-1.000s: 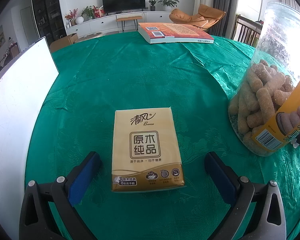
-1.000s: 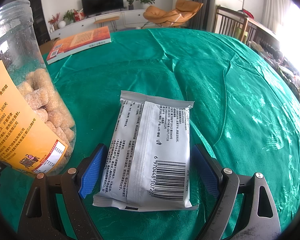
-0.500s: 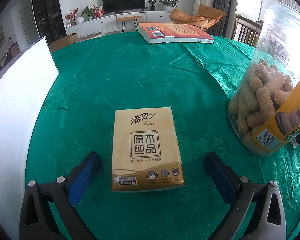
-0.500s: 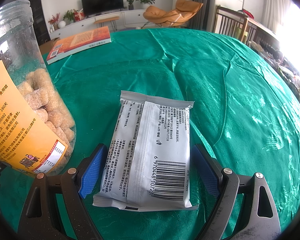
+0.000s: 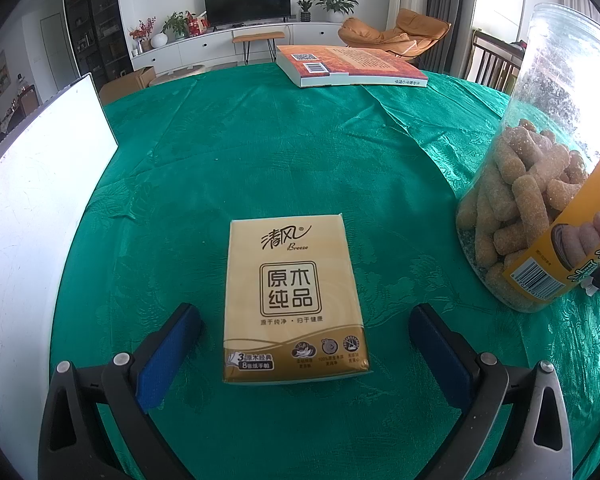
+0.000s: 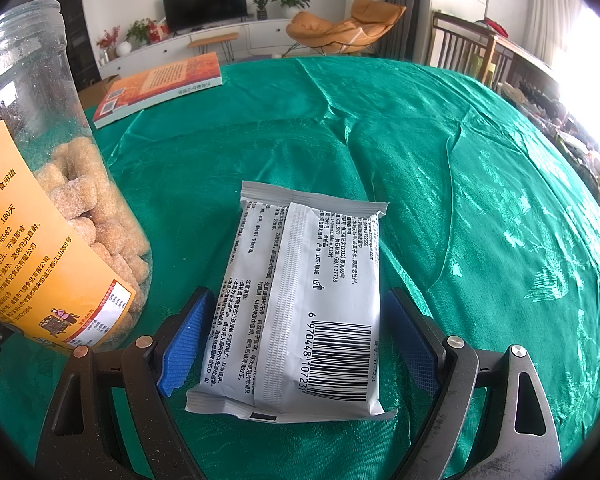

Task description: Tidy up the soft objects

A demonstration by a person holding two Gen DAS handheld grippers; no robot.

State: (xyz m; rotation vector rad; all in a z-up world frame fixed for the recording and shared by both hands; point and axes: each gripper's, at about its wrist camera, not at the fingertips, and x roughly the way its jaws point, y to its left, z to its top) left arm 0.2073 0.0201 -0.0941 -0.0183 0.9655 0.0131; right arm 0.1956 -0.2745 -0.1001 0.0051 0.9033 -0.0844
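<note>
The round bench under a shiny green embossed cloth (image 5: 284, 152) carries everything, its middle left bare, probably as room for gathering the soft things. A tall clear plastic jar of sugared snack sticks with an orange label (image 5: 540, 208) stands between the two work spots, close enough to crowd either reach. An orange-covered paperback book (image 5: 348, 66) lies flat at the far edge, well apart. The white soft wet-wipe packet (image 6: 304, 292) lies seam and barcode up, lengthwise between the fingers of the right hand-held gripper (image 6: 296, 340), whose blue pads stand just beside its long edges without visibly pressing, seemingly lined up to squeeze across the narrow width. The small golden pocket-tissue pack (image 5: 292, 300) lies flat, print up, centred in the left hand-held gripper (image 5: 304, 340), which is spread wide with clear gaps on both sides.
</note>
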